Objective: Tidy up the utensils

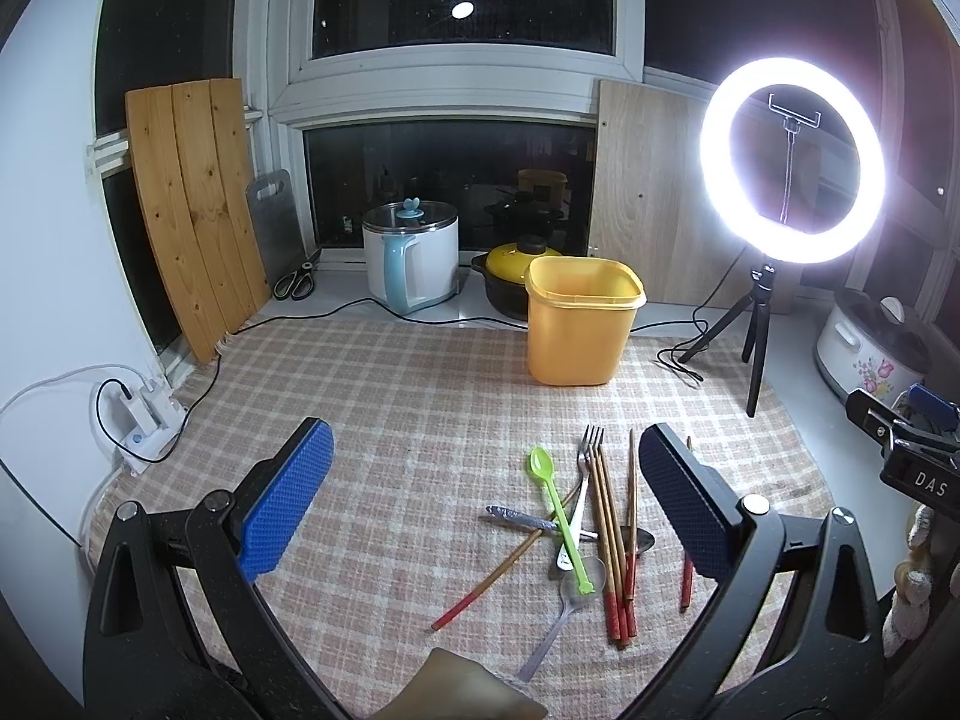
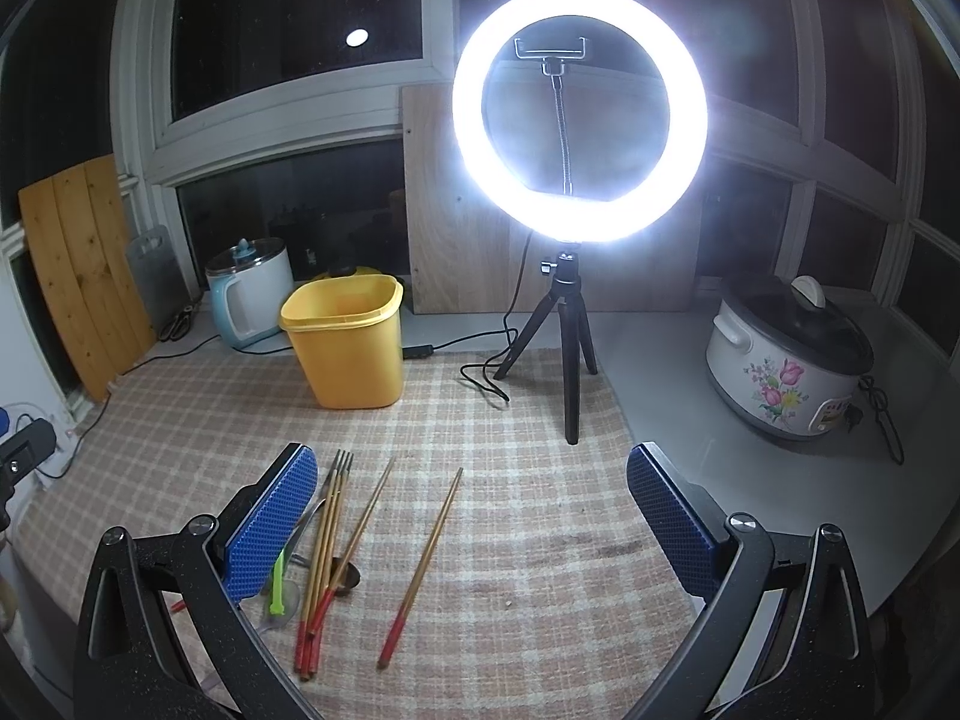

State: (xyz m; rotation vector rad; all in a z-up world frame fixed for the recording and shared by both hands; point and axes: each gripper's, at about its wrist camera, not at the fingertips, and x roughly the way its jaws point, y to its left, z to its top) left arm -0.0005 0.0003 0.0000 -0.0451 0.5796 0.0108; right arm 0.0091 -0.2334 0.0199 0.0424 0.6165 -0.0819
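Jaws on both grippers stand wide with nothing between them: the left gripper (image 1: 486, 498) hovers over the heap of utensils, the right gripper (image 2: 471, 516) above a lone chopstick (image 2: 421, 567). Nothing looks sorted yet. The green spoon (image 1: 558, 516), fork (image 1: 585, 468), clear spoon (image 1: 564, 606) and bundled chopsticks (image 1: 609, 540) all lie jumbled on the checked bench (image 1: 420, 408), while the yellow bin (image 1: 579, 330) farther back appears empty, so the whole job seems ahead.
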